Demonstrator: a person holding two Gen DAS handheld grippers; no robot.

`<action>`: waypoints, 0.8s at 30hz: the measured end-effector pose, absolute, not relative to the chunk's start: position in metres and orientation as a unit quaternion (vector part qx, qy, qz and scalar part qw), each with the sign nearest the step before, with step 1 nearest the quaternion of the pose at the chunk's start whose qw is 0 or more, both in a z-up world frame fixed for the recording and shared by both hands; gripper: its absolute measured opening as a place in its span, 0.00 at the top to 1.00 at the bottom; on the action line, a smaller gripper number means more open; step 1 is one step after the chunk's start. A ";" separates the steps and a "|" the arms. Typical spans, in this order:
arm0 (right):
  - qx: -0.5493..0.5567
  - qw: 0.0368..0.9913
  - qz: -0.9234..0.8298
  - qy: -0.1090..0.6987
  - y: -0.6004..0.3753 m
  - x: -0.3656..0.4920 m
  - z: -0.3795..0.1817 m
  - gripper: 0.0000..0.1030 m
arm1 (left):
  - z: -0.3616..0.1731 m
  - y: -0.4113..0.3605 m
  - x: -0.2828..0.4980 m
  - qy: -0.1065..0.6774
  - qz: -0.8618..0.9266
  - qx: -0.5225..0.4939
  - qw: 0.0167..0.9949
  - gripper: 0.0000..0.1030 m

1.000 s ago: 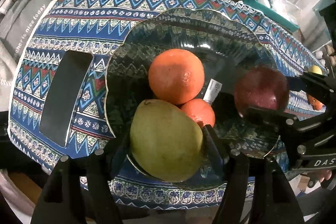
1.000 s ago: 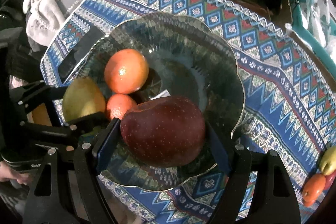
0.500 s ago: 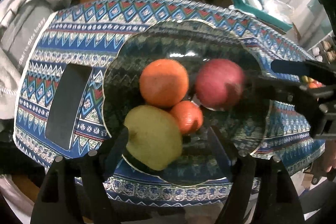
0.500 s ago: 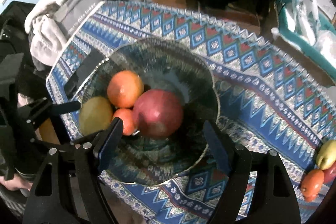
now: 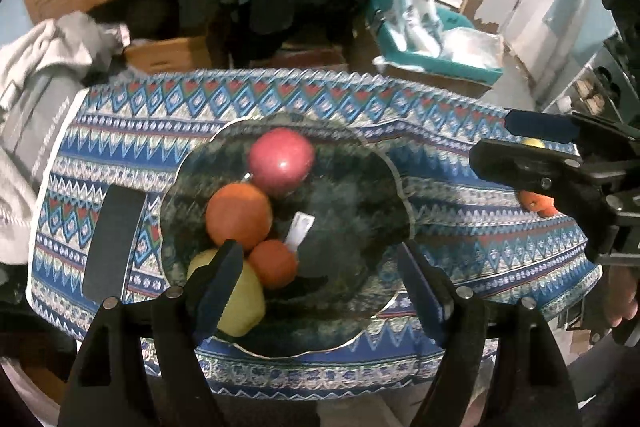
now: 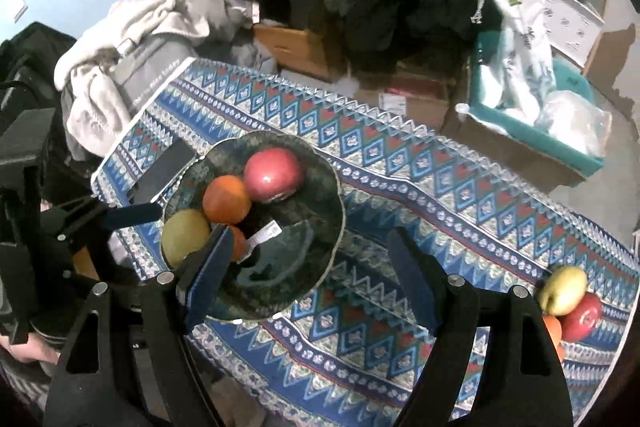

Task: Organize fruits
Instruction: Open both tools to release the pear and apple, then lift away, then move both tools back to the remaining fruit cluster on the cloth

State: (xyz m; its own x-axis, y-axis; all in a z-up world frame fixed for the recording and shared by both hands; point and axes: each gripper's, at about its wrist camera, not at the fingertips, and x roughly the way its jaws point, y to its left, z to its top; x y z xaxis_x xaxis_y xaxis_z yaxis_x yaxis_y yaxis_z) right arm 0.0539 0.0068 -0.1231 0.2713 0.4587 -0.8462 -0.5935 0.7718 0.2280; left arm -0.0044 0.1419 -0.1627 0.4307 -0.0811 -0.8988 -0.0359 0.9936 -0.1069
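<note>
A scalloped glass bowl [image 5: 400, 187] on the patterned cloth holds a red apple [image 5: 281, 161], a large orange [image 5: 239, 215], a small orange [image 5: 273, 264] and a yellow-green fruit [image 5: 244, 307]. My left gripper [image 5: 318, 251] hovers above the bowl's near side. Its jaws are opening and nothing is between them. My right gripper [image 6: 308, 239] also stands open and empty above the bowl [image 6: 340, 211], and it shows at the right edge of the left wrist view [image 5: 500, 143]. More fruit lies at the table's right end: a yellow-green apple [image 6: 563, 290], a red apple [image 6: 582, 317] and an orange [image 6: 552, 331].
A flat black slab [image 5: 114, 241] lies left of the bowl. Grey clothing [image 5: 36, 99] is heaped at the table's left end. Beyond the table stand cardboard boxes [image 6: 296, 47] and a teal tray with plastic bags [image 6: 532, 123]. A white label [image 5: 299, 231] lies in the bowl.
Both grippers have risen away from the bowl. The yellow-green fruit has left the left fingers. The red apple has left the right fingers and rolled to the bowl's far side.
</note>
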 end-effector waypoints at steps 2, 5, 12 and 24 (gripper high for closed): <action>-0.062 0.796 0.329 0.505 -0.003 0.052 -0.120 0.22 | -0.158 0.134 -0.003 0.529 -0.019 -0.048 0.847 0.22; -0.068 0.805 0.316 0.497 -0.018 0.048 -0.113 0.22 | -0.152 0.121 -0.002 0.525 -0.031 -0.042 0.849 0.22; -0.064 0.822 0.299 0.480 -0.057 0.039 -0.096 0.22 | -0.138 0.086 -0.004 0.517 -0.059 -0.019 0.854 0.22; -0.031 0.836 0.262 0.481 -0.129 0.037 -0.095 0.22 | -0.120 0.032 -0.005 0.503 -0.089 0.021 0.860 0.22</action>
State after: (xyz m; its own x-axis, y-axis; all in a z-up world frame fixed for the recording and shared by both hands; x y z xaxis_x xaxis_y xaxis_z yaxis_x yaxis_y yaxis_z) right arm 0.0371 -0.1287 -0.0952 0.4009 0.4082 -0.8202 -0.4683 0.8608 0.1995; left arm -0.0048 0.0317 -0.1197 0.4789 -0.1313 -0.8680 0.1744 0.9833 -0.0525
